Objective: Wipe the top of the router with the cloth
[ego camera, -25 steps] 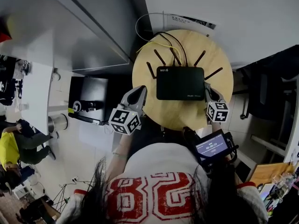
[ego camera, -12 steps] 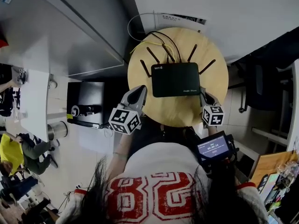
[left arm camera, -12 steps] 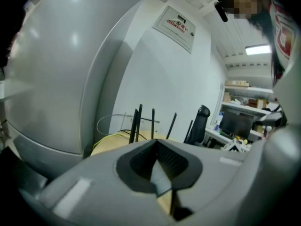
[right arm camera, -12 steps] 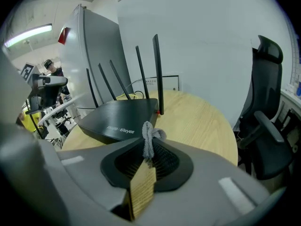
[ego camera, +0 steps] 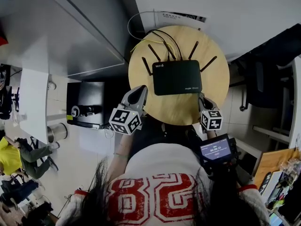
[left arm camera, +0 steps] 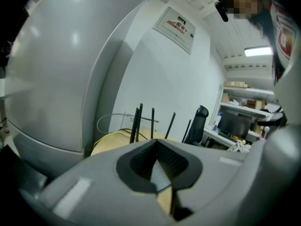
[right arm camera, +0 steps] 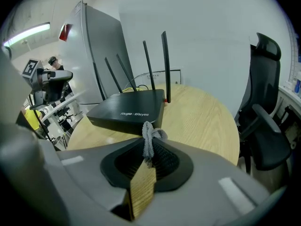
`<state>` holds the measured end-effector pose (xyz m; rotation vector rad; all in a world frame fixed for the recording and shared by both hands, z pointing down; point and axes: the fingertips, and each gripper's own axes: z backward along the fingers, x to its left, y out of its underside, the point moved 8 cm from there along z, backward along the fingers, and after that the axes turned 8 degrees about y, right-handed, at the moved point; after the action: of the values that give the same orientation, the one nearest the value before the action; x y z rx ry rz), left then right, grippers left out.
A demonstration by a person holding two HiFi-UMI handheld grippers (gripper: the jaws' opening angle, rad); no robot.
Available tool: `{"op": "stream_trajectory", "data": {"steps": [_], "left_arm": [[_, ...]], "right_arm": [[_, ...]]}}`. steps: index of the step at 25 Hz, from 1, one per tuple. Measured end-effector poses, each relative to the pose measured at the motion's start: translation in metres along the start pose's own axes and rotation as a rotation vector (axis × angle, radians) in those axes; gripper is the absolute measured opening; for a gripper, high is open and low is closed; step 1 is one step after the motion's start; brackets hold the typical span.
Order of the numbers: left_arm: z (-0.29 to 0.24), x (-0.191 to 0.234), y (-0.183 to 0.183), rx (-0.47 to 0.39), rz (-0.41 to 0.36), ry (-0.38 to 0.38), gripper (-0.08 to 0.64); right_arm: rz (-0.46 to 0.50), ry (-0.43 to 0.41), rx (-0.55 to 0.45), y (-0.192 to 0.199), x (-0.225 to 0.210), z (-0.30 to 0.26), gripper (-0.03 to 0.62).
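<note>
Two hand-held grippers wait at the near edge of the round wooden worktop (ego camera: 178, 111), where the black router (ego camera: 178, 77) lies with its antennas up. The right hand-held gripper (right arm camera: 148, 154) has its jaws closed on a small grey cloth (right arm camera: 149, 136), just short of the router's front, ready, we judge, to reach the lid. The left hand-held gripper (left arm camera: 157, 166), jaws together and empty, stays clear. We read "WiFi6" and "Ruijie | Reyee" on the lid.
</note>
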<state>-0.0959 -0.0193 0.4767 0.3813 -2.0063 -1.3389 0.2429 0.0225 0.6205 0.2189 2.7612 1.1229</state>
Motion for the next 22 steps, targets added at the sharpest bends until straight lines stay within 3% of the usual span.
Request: {"op": "stream_trajectory", "data": {"steps": [5,15,22], "left_arm": [[0.006,0.006,0.0,-0.009,0.003,-0.001,0.003],[0.027,0.027,-0.005,-0.02,0.007,-0.021,0.003],[0.054,0.049,-0.008,-0.024,0.009,-0.08,0.003]], "right_arm": [[-0.023,-0.002,-0.025,-0.006,0.014,0.011,0.041],[0.197,-0.333,-0.003,-0.021,0.125,-0.015,0.041],[0.319,-0.462,0.009,-0.033,0.182,-0.036,0.041]]}}
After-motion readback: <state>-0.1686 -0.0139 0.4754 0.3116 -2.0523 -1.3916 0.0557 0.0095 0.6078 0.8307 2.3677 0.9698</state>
